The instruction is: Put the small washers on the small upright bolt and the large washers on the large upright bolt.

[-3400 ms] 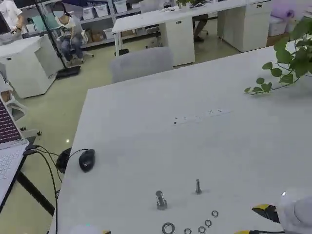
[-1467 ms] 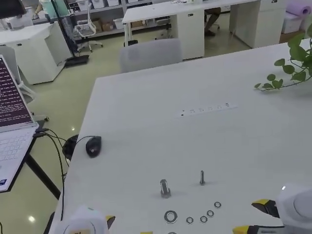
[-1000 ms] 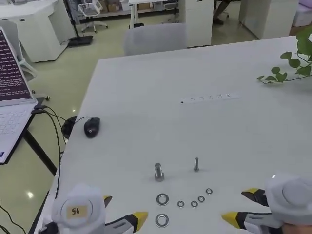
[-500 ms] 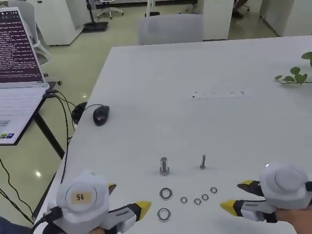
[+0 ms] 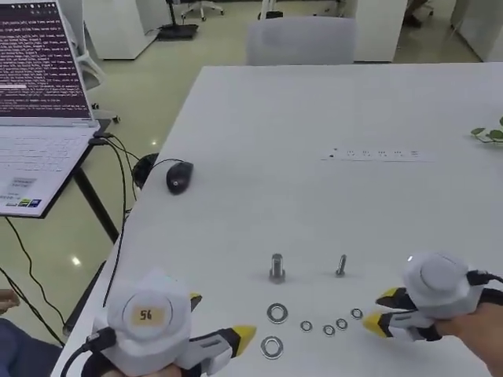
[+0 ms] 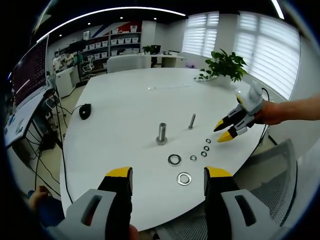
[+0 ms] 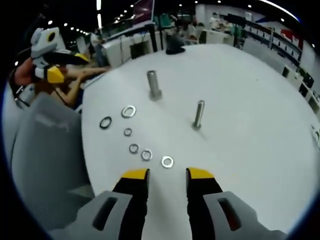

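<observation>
On the white table (image 5: pixel 259 204) a large upright bolt (image 5: pixel 277 267) and a small upright bolt (image 5: pixel 341 265) stand side by side. In front of them lie two large washers (image 5: pixel 277 313) (image 5: pixel 272 346) and a curved row of several small washers (image 5: pixel 328 330). My left gripper (image 5: pixel 220 318) stands open at the near left, its tips just left of the large washers (image 6: pixel 184 178). My right gripper (image 5: pixel 380 309) is open and empty, right of the small washers. The nearest small washer (image 7: pixel 167 161) lies just ahead of its jaws, with the small bolt (image 7: pixel 198 114) and large bolt (image 7: pixel 153 84) beyond.
A black mouse (image 5: pixel 179 176) with its cable lies near the table's left edge. An open laptop (image 5: pixel 39 118) sits on a stand off to the left. A grey chair (image 5: pixel 302 39) stands at the far side. Plant leaves (image 5: pixel 491 135) reach in at the right.
The head camera has tilted down toward the near table. Both grippers have come up into view, and the right one has closed in on the small washers from the right.
</observation>
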Motion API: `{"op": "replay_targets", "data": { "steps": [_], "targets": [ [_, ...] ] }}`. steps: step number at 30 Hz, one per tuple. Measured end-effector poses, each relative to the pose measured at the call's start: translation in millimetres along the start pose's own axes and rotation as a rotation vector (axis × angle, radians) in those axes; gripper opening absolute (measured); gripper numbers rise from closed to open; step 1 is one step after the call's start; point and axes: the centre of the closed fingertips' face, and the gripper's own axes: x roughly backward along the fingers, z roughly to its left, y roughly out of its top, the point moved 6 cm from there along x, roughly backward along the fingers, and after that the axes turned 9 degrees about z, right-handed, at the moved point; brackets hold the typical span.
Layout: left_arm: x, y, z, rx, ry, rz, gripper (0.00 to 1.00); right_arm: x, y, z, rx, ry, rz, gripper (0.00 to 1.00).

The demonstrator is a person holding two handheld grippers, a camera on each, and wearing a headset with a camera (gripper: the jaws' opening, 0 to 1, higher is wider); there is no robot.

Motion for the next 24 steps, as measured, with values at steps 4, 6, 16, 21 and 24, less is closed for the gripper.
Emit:
{"op": "replay_targets", "data": {
  "steps": [4,6,16,21,24],
  "targets": [
    [0.9,-1.6,0.1,0.005,0.003,0.003,0.57,-11.2,3.3,-2.8,0.068,0.011,0.051,0.26],
    [1.5,-2.9,-0.3,0.007,0.0,0.004,0.56,-15.3,2.8,-2.6,0.105,0.021,0.081,0.24],
    [1.0,-5.9,-1.2,0.012,-0.001,0.012,0.56,-20.9,11.8,-0.7,0.273,0.032,0.122,0.17],
    [-1.3,-2.8,-3.1,0.007,-0.004,0.01,0.55,-21.9,13.4,0.8,0.35,0.041,0.156,0.15],
    [-3.1,-1.3,-4.8,0.003,-0.008,0.01,0.55,-22.9,15.3,-0.2,0.364,0.051,0.176,0.15]
  ]
}}
